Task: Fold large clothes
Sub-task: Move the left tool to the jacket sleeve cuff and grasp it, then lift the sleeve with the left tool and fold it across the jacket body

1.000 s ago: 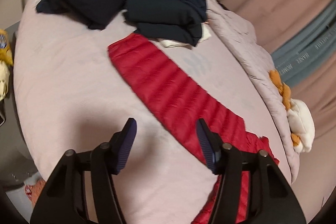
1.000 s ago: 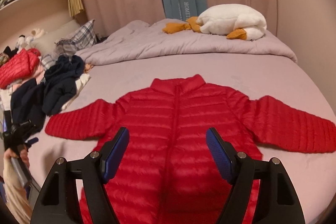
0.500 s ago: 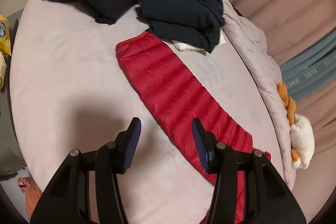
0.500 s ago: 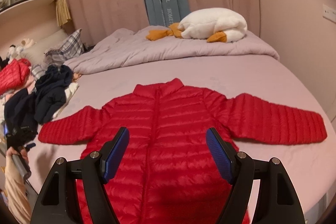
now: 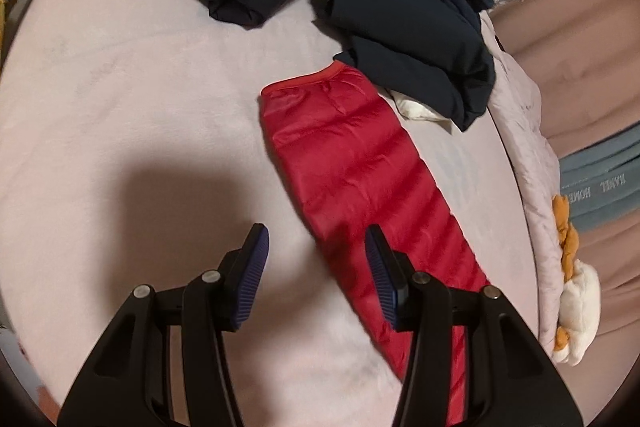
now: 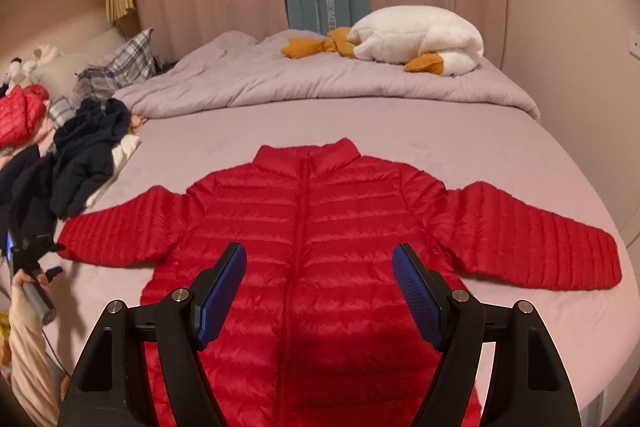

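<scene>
Jacket [image 6: 316, 247] sleeve [image 5: 360, 167] runs away from our released left gripper [image 5: 316, 267], nearer than our right gripper [image 6: 316, 291], also empty, over the torso.

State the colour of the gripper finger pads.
Blue ribbed finger pads; clearest in the right wrist view.

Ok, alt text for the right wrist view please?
A red puffer jacket lies flat, front up and zipped, on a bed, both sleeves spread out to the sides. The open right gripper hovers above its lower half, holding nothing. Dark clothes sit left; a plush goose lies on the far duvet.
</scene>
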